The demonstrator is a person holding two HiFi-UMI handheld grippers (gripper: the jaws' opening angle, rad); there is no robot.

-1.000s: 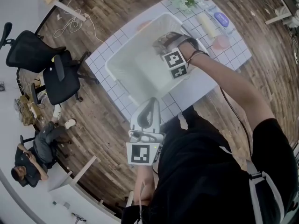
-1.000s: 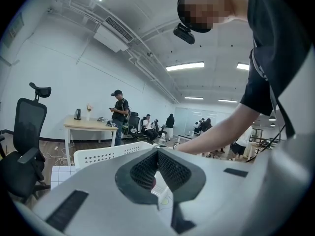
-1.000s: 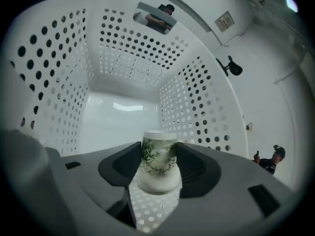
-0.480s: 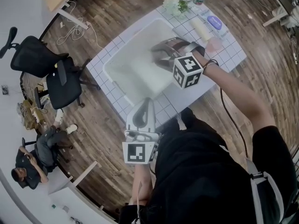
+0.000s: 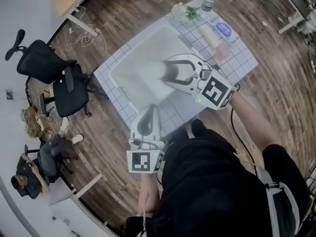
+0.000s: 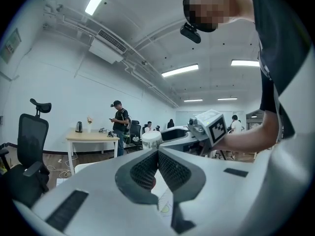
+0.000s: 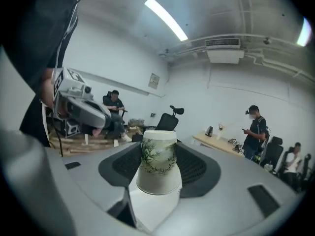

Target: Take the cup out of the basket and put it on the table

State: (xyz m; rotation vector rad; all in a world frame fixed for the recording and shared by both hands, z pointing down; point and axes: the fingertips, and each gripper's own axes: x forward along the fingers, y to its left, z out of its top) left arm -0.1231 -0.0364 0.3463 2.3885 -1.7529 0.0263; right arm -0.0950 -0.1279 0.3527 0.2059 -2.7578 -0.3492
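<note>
A white paper cup [image 7: 157, 163] with a green bamboo print sits between the pads of my right gripper [image 7: 158, 149], which is shut on it; its wider end faces the gripper's body. In the head view the right gripper [image 5: 169, 73] holds the blurred cup [image 5: 156, 72] above the near right part of the white translucent basket [image 5: 129, 65]. The basket stands on the white gridded table [image 5: 185, 105]. My left gripper [image 5: 151, 111] hovers at the table's near edge, its jaws shut with nothing between them. From the left gripper view [image 6: 158, 157] the cup [image 6: 151, 139] shows just beyond the tips.
At the table's far right end are a flower bunch [image 5: 181, 11], a bottle [image 5: 207, 0], a pale tube [image 5: 209, 33], a blue item [image 5: 223, 28] and a pink disc [image 5: 221, 51]. Black office chairs [image 5: 49, 70] stand at left; a person [image 5: 34, 167] sits on the floor.
The right gripper has come up out of the basket with the cup and swung toward the near right. The left gripper has hardly moved.
</note>
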